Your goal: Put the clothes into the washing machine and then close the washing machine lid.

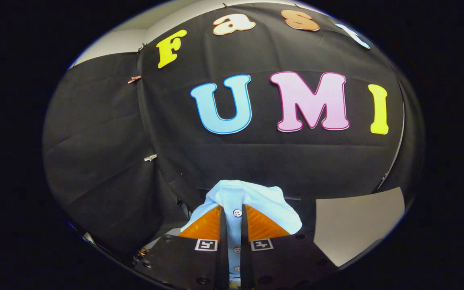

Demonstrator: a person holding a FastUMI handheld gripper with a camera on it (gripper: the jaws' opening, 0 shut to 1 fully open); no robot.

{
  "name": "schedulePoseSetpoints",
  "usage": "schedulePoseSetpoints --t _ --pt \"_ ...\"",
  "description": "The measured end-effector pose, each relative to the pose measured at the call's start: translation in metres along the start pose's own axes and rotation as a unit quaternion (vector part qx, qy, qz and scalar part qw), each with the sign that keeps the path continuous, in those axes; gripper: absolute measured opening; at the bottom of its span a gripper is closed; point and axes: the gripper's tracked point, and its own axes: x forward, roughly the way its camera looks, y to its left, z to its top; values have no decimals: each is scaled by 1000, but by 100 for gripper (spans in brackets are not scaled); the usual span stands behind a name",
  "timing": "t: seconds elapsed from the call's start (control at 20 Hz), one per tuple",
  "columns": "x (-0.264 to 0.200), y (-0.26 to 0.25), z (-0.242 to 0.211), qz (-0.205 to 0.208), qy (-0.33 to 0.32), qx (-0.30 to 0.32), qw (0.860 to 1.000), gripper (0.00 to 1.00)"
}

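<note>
The gripper (pixel 234 225) is closed on a light blue shirt (pixel 256 199), low in the centre of the frame, with the button strip pinched between both fingers. The grip is narrow, so I think the cloth may slip out when carried. The strip runs along the fingers, pointing forward.
</note>
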Motion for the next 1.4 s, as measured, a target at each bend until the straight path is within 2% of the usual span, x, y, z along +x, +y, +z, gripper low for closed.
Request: schedulePoseSetpoints --t 0.35,0.8,1.0,1.05,1.25,1.4 --pt "68 17 -63 -30 20 -13 999 15" --pt "140 -12 -162 -70 67 21 995 15" --pt "164 -21 -205 -86 100 -10 991 15" --pt "167 -19 -215 -86 112 -20 990 18" --pt "166 -24 -226 -104 121 -48 986 100" --pt "160 -23 -222 -109 116 -62 985 99"
